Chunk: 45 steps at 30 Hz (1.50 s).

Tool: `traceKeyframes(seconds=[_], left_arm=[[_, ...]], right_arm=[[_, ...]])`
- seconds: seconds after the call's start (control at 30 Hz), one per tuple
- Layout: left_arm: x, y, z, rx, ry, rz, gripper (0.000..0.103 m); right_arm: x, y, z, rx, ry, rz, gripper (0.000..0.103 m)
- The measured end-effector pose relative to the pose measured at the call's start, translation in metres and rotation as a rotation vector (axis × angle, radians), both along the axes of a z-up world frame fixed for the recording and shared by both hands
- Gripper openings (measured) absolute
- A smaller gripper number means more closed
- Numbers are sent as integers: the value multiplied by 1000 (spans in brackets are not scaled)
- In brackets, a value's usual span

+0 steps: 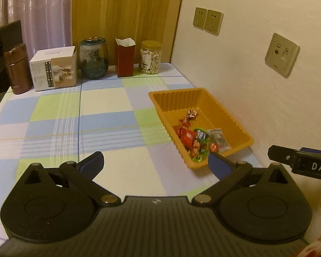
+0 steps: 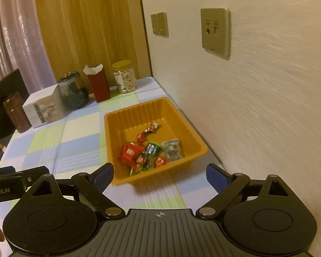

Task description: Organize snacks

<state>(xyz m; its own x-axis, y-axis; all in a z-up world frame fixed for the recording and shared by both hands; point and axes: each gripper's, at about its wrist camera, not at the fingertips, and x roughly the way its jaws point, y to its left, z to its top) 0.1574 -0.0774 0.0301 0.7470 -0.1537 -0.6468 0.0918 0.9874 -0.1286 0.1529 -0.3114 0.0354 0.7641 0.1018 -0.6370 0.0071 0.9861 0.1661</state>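
An orange plastic tray (image 1: 173, 98) (image 2: 139, 111) sits on the checked tablecloth next to the right wall. Inside it lie several wrapped snacks: a red packet (image 1: 187, 138) (image 2: 130, 153), a green packet (image 1: 200, 133) (image 2: 152, 148), a clear white packet (image 1: 218, 138) (image 2: 171, 150) and a small twisted candy (image 1: 191, 114) (image 2: 150, 127). My left gripper (image 1: 156, 163) is open and empty, above the table just short of the tray's near corner. My right gripper (image 2: 160, 174) is open and empty, above the tray's near edge.
Along the back of the table stand a brown flask (image 1: 17, 68), a white box (image 1: 54, 70), a dark glass jar (image 1: 93, 57), a red carton (image 1: 125, 59) and a jar of nuts (image 1: 150, 57). The wall with sockets (image 1: 281, 54) runs close on the right.
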Motion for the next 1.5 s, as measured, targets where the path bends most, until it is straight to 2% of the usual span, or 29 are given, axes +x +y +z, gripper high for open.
traceKeyframes(seconds=[0.53, 0.8, 1.17, 1.5], left_arm=[[-90, 11, 15, -6, -2, 11, 103], [-124, 15, 22, -23, 3, 35, 103], [-156, 22, 18, -4, -9, 19, 103], [-163, 25, 11, 11, 2, 17, 103]], right_arm=[[-92, 17, 10, 5, 10, 30, 93], [-128, 27, 25, 25, -29, 22, 93], [-165, 32, 28, 3, -44, 21, 93], [-172, 42, 25, -4, -49, 37, 93]])
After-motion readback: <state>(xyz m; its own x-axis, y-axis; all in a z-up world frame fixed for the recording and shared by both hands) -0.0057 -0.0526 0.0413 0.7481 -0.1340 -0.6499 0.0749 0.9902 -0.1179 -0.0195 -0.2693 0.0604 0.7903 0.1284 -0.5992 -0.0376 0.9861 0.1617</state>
